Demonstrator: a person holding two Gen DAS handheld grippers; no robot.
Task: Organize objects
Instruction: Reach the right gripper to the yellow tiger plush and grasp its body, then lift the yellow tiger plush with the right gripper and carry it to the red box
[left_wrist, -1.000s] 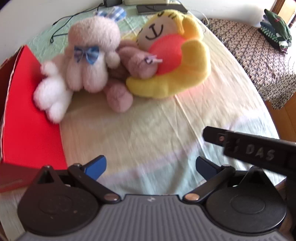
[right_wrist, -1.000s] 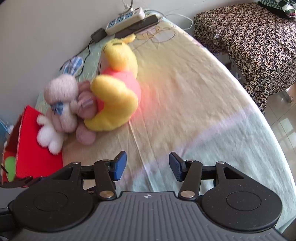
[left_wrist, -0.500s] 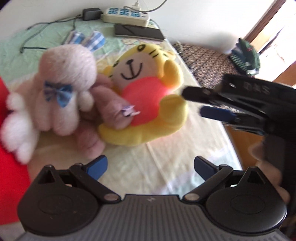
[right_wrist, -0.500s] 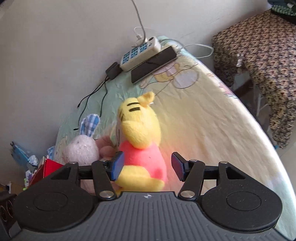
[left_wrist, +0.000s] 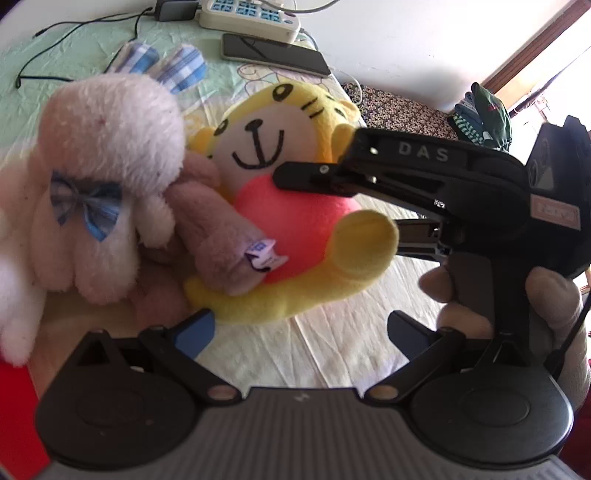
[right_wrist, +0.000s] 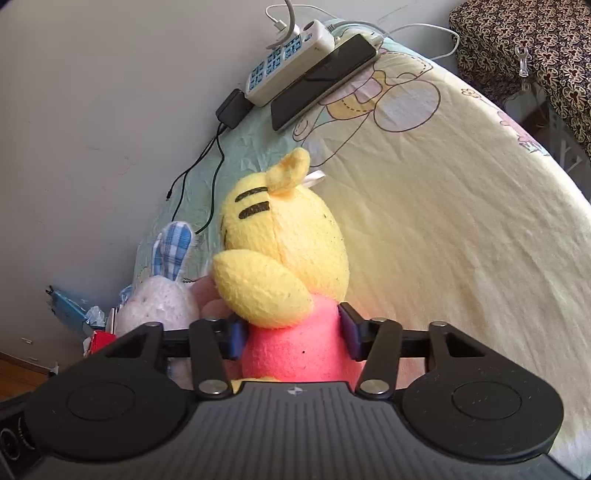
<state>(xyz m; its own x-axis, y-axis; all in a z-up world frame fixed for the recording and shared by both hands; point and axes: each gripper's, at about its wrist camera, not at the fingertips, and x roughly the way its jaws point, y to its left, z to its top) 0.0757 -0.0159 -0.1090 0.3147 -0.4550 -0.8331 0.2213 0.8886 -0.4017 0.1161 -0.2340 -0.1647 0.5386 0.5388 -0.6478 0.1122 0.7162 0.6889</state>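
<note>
A: What are we working on?

B: A bed or table under a pale yellow and mint cartoon sheet (right_wrist: 443, 206), pushed against a plain grey-white wall (right_wrist: 92, 110). At the wall end we see a white power strip (right_wrist: 288, 62) with a dark phone (right_wrist: 325, 79) just beside it, and a black adapter (right_wrist: 231, 109) trailing its cable. Off to one side stands something draped in brown patterned cloth (right_wrist: 524, 48).

A: And our tongs?

B: Our right gripper (right_wrist: 291, 334) has its blue pads pressed on either side of the yellow tiger plush (left_wrist: 295, 206), at its pink belly, so it's closed on the toy. Our left gripper (left_wrist: 299, 332) hovers wide open, holding nothing, just in front of the tiger.

A: Where does the tiger lie?

B: On the sheet, touching the pink bunny plush (left_wrist: 103, 177) and a brown plush (left_wrist: 218, 240) lying between them.
</note>
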